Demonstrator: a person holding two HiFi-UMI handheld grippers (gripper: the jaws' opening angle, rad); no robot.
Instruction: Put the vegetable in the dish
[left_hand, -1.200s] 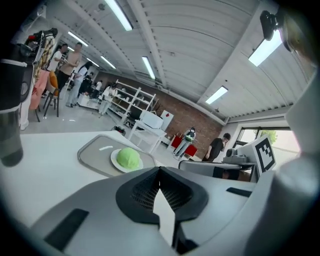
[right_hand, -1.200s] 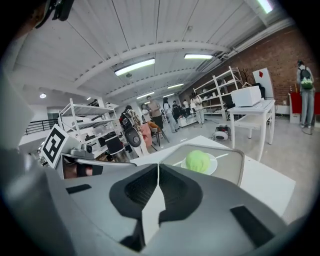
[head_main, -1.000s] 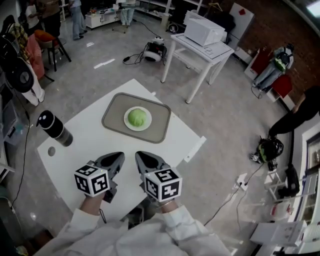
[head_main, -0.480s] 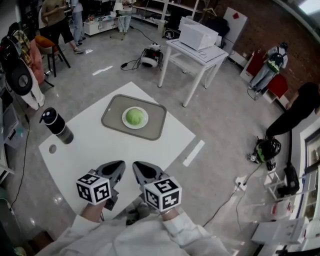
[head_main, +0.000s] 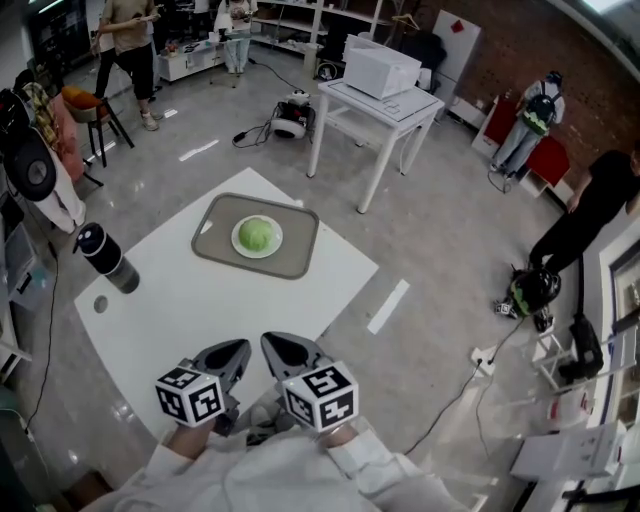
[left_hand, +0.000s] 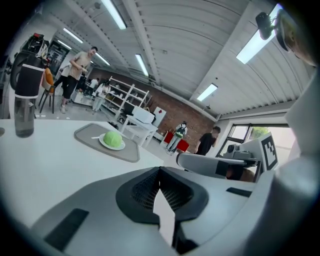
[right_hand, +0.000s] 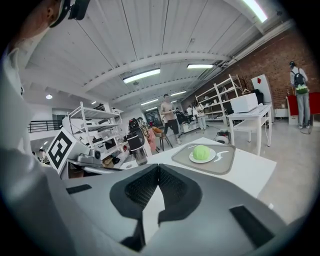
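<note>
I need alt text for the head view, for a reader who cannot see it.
A green vegetable lies on a white dish, on a grey tray, far across a white table. The left gripper and right gripper hover near the person, shut and empty.

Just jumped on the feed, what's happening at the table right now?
A person holds the left tool and right tool side by side at the near edge of the white table, both shut and empty. The green vegetable already sits in the white dish on the grey tray at the far side. A dark bottle stands at the left. Nothing is being handled.
</note>
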